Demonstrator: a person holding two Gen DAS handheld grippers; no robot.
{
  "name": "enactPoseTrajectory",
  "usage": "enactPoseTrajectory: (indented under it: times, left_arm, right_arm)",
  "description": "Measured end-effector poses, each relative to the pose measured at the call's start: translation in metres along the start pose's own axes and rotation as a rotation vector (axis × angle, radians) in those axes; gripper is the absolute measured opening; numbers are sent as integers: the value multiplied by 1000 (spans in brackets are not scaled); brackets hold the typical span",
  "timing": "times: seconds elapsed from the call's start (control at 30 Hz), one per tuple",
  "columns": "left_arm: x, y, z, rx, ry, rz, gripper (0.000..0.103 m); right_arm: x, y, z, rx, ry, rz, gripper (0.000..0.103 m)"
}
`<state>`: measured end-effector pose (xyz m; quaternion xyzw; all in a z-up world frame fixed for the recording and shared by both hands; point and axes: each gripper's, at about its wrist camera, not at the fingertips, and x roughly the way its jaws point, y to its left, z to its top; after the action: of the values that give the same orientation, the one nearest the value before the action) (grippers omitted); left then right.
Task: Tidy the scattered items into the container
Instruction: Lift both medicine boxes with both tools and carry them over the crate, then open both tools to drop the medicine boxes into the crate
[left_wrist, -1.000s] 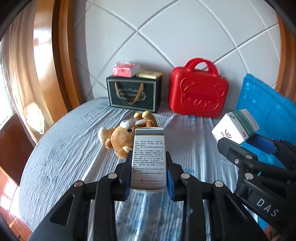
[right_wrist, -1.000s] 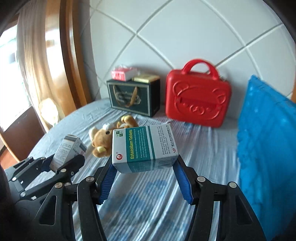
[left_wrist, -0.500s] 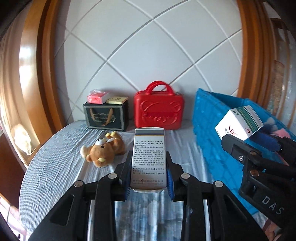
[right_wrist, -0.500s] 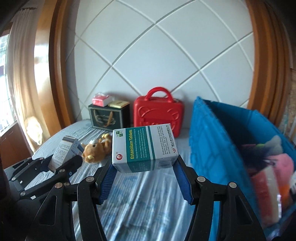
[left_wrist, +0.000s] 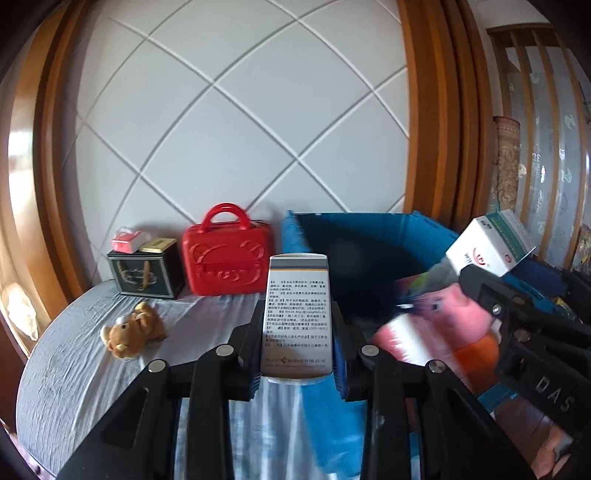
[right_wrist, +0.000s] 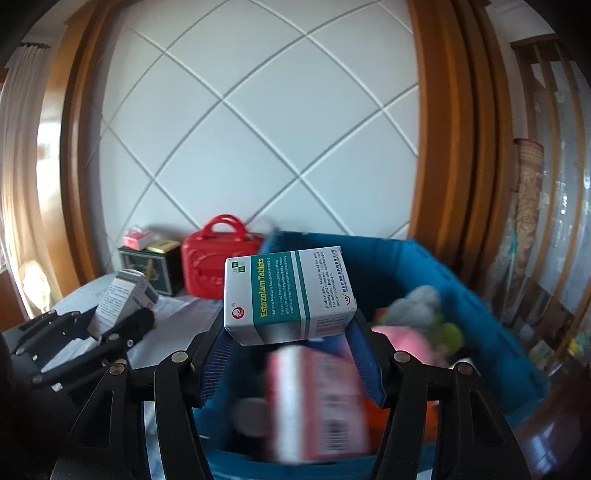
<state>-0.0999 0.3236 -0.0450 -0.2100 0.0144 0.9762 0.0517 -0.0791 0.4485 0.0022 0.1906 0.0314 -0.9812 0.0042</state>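
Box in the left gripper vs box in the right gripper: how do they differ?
The narrow box stands upright on end in the left gripper; the Estazolam box lies sideways across the right gripper. The narrow box shows black text on white; the Estazolam box has teal bands. Both are clamped medicine cartons.

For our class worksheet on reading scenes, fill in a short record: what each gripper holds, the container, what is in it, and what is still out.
left gripper: shut on grey box
right gripper: shut on green box
container: blue bin
in bin: pink toy, other items, blurred
still out: teddy on bedsheet
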Motion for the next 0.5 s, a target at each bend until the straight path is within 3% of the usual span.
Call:
enactPoseTrajectory:
  times: [0.2,0.4,0.5]
  left_arm:
    - [29,-67,-10,-7,90,22,30]
    - [41,-124,-6,48,99,-14,30]
    - [55,-154,-12,70,160,-61,30]
  right_arm:
    - [19,-105,-24,4,77,-63,61]
    - [34,-171,-48,39,136,-70,61]
    - [38,-187,-56,33,163,-41,61]
